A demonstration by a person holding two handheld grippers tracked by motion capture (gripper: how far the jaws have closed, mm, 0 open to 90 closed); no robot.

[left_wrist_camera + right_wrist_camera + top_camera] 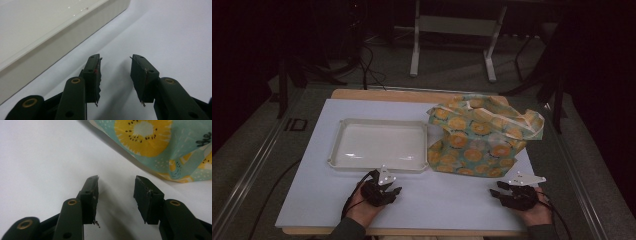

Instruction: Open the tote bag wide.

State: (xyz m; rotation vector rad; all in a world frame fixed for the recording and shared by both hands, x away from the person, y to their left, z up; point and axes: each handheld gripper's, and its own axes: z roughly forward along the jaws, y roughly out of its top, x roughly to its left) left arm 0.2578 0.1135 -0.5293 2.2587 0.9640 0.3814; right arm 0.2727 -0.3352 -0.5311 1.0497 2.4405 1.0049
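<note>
- On the white table (317, 165), toward its far right, sits a crumpled fruit-print bag (479, 135), just beside a shallow white tray (337, 145).
- Near the front edge, the left gripper (393, 191) rests before the tray, jaws apart, empty.
- Right gripper (498, 192) lies below the bag, jaws parted, holding nothing.

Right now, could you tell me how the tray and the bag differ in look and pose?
The tray is plain white; the bag is teal with yellow fruit slices. The tray is rigid and lies flat; the bag is soft, crumpled and slumped. The tray sits left of the bag, nearer the left gripper. Both rest on the white table.
</note>
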